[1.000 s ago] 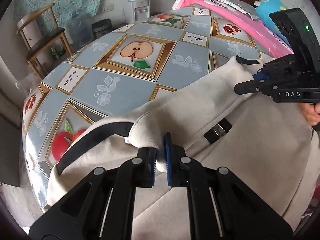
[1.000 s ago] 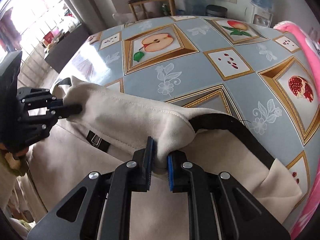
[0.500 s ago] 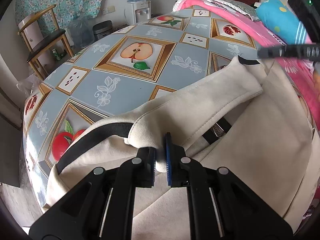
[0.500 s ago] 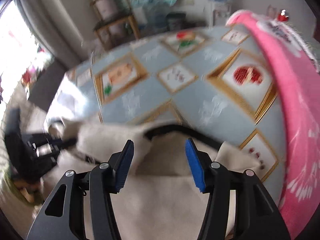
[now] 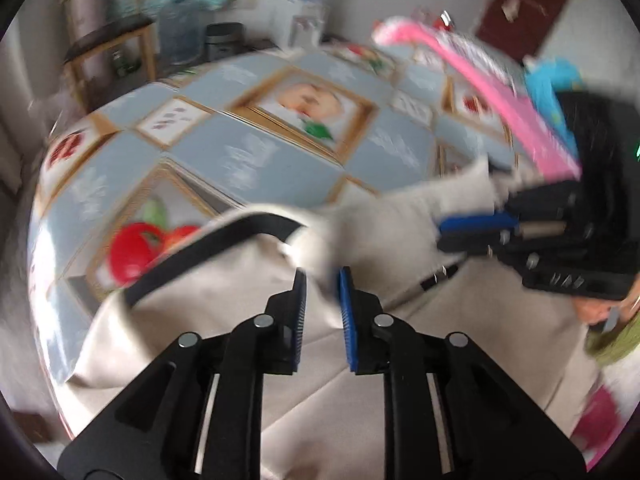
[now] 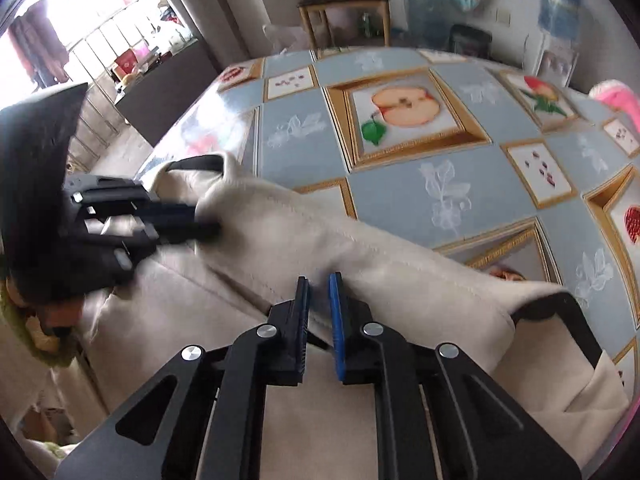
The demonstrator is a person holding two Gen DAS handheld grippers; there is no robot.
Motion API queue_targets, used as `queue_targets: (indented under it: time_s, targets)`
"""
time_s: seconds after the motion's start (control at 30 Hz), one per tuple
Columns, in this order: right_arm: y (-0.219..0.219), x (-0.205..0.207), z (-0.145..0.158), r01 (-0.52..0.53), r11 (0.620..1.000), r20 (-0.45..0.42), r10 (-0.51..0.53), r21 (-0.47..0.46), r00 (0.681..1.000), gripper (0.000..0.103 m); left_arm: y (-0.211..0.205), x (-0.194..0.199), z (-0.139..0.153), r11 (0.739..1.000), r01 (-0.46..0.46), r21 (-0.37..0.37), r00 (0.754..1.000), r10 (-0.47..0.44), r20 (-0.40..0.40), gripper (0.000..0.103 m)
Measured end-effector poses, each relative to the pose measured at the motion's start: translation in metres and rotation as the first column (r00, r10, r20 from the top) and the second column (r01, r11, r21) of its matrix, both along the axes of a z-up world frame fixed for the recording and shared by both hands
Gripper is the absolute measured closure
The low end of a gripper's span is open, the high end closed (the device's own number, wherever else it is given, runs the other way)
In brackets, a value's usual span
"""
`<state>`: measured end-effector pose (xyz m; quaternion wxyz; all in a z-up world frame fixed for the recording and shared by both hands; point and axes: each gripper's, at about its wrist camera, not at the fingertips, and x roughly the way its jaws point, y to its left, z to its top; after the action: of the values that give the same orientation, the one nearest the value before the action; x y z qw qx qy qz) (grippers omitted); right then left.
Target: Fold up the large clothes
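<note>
A cream garment with a black trim band lies over the near part of the fruit-print tablecloth. My left gripper has its jaws opening, and a cream fold still sits between the pads. In the right wrist view the left gripper shows blurred at the fold's left end. My right gripper is closing, its pads pinching the garment along the folded seam, left of the black band. The left wrist view shows the right gripper on the fold's far end.
A pink blanket and a blue soft item lie along the table's far right side. A wooden chair and a water dispenser stand beyond the table. A hand in a green sleeve holds the right gripper.
The right gripper let go of the fold, opened and lifted away, then came back down and closed on the fold again. The left gripper's jaws have widened and its view has swung, now blurred.
</note>
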<state>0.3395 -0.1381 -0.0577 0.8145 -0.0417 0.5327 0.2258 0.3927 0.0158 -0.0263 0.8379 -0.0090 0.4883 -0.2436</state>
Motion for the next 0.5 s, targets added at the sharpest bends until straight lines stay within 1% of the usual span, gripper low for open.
queue_targets:
  time_s: [0.07,0.17,0.2,0.23,0.3,0.33,0.4,0.43,0.47,0.5]
  targets:
    - [0.001,-0.001,-0.001,-0.013,1.000,0.002,0.013,-0.016,1.000,0.092,0.013,-0.002,0.016,0.996,-0.044,-0.073,0.998,0.047,0.036,0.089]
    - [0.003,-0.001,-0.002,-0.020,0.999,0.004,0.020,-0.034,1.000,0.092,0.008,-0.002,0.032,0.985,-0.022,-0.170,0.998,0.030,0.048,0.089]
    - [0.004,-0.001,-0.002,-0.022,0.999,0.006,0.023,-0.044,1.000,0.092,0.002,-0.003,0.034,0.983,-0.006,-0.181,0.998,0.016,0.054,0.089]
    - [0.004,-0.001,-0.001,-0.025,0.998,0.009,0.025,-0.052,1.000,0.092,-0.010,-0.003,0.034,0.984,0.020,-0.175,0.998,-0.010,0.059,0.089]
    - [0.004,-0.004,0.000,-0.030,0.997,0.017,0.031,-0.069,0.999,0.092,-0.031,0.000,0.024,0.989,0.059,-0.134,0.998,-0.055,0.037,0.089]
    - [0.004,-0.004,0.000,-0.027,0.997,0.017,0.029,-0.075,0.999,0.092,-0.047,0.002,0.011,0.992,0.087,-0.086,0.996,-0.088,0.000,0.089]
    - [-0.002,-0.005,0.001,-0.008,0.997,0.002,0.009,-0.071,1.000,0.092,-0.057,0.005,-0.008,0.996,0.093,-0.017,0.995,-0.094,-0.044,0.089]
    - [-0.008,-0.005,0.002,0.013,0.998,-0.007,-0.014,-0.067,1.000,0.091,-0.057,0.005,-0.015,0.996,0.084,-0.003,0.996,-0.084,-0.038,0.089]
    - [-0.016,-0.004,0.004,0.043,0.997,-0.012,-0.043,-0.063,0.999,0.091,-0.054,0.004,-0.015,0.997,0.079,-0.019,0.996,-0.079,-0.029,0.090]
    - [-0.031,-0.005,0.009,0.089,0.995,-0.015,-0.090,-0.041,0.996,0.087,-0.049,0.004,-0.016,0.996,0.065,-0.054,0.997,-0.068,-0.042,0.090]
